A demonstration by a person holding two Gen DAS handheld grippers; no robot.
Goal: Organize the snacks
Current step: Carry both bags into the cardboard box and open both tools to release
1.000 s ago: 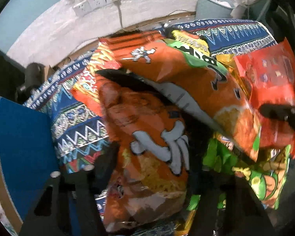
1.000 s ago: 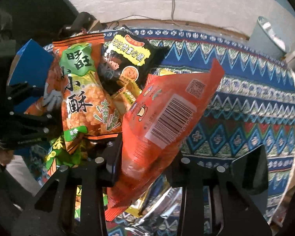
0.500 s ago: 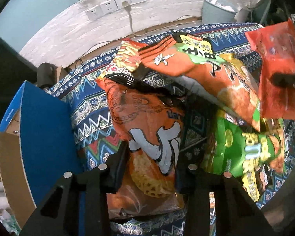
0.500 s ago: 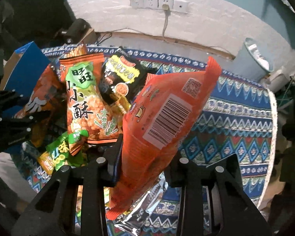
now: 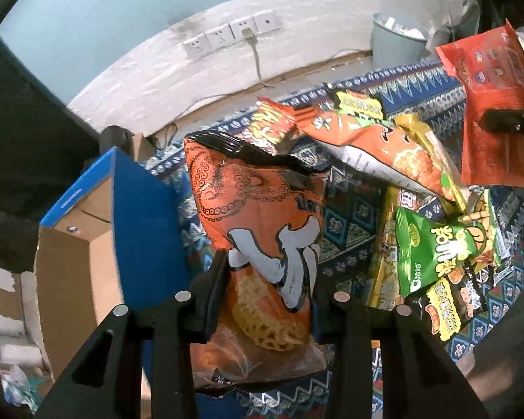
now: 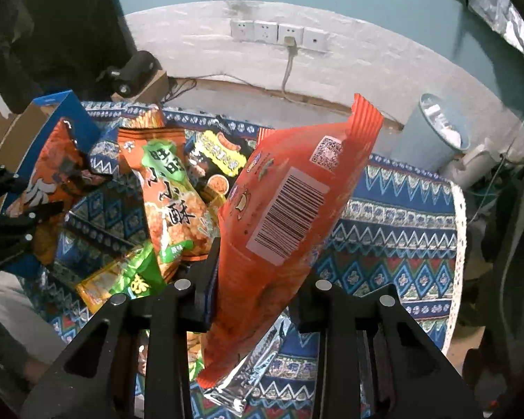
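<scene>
in the left wrist view a blue cardboard box stood open at the far left on the patterned tablecloth; just right of it the left gripper was clamped on an orange octopus-print snack bag, its pads pressed into the bag's sides and the bag lifted clear of the cloth; further right lay a loose heap of packets, a green snack bag among them; at the far right the right gripper pinched a red-orange bag with a barcode, jaws nearly together, holding it raised and tilted above the cloth; beyond the table's right end stood a grey waste bin by the wall.
</scene>
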